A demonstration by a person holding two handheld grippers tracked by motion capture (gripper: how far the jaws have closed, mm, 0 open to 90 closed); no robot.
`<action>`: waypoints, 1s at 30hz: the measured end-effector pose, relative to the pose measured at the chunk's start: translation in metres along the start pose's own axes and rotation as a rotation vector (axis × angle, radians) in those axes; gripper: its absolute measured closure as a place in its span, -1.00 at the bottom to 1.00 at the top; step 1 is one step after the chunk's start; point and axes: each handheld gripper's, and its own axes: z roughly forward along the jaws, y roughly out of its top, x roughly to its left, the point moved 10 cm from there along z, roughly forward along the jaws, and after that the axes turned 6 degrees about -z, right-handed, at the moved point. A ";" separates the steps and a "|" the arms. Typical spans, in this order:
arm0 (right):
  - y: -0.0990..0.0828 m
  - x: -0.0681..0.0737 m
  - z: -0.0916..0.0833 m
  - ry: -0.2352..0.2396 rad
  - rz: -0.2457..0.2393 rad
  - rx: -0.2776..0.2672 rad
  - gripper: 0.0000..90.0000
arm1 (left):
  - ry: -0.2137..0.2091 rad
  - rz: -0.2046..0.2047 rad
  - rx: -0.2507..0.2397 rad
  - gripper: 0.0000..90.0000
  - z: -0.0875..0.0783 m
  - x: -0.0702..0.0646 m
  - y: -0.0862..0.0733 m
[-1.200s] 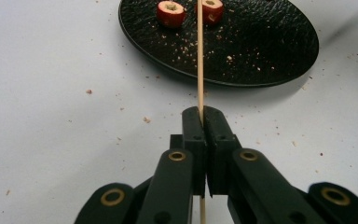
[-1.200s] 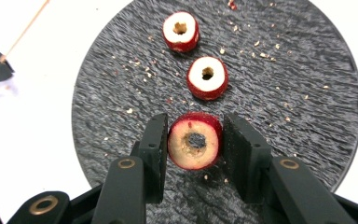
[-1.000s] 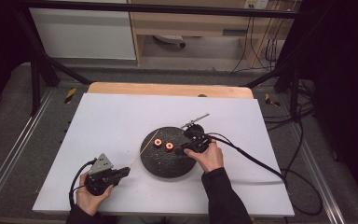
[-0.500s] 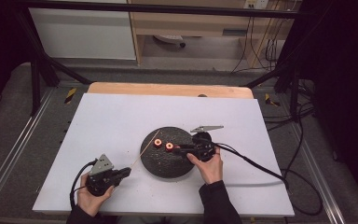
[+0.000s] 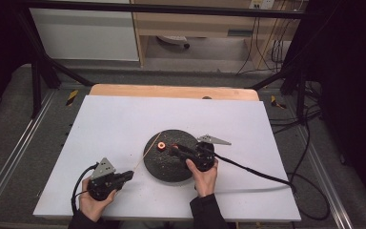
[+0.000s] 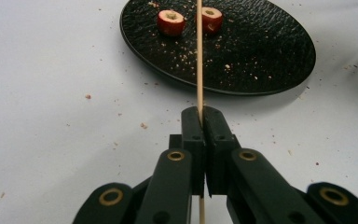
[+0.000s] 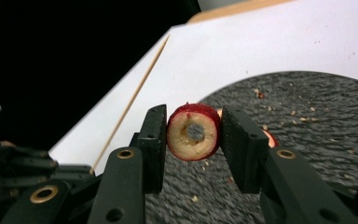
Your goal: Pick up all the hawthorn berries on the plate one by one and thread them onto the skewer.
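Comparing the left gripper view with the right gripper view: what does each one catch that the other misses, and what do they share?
Left gripper view alone: the left hand-held gripper shut on the wooden skewer, which runs over the plate between two red fruit pieces, one of them lying cut side up.

Right gripper view alone: the right hand-held gripper shut on a cored red fruit slice, its centre hole facing the camera, held just above the plate.

Shared: the black plate scattered with crumbs, the white table top and the skewer.
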 end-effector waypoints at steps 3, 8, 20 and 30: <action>0.001 0.000 0.002 0.001 0.027 -0.048 0.39 | 0.002 -0.003 -0.004 0.95 0.000 0.000 0.000; 0.007 0.001 0.001 -0.003 0.063 -0.142 0.39 | 0.004 -0.002 -0.007 0.95 0.001 0.000 0.000; 0.026 0.000 0.001 -0.009 0.133 -0.287 0.39 | 0.005 0.002 -0.022 0.96 0.002 -0.005 0.001; 0.040 -0.005 0.003 0.006 0.200 -0.352 0.39 | -0.001 0.003 -0.033 0.96 0.004 -0.010 0.002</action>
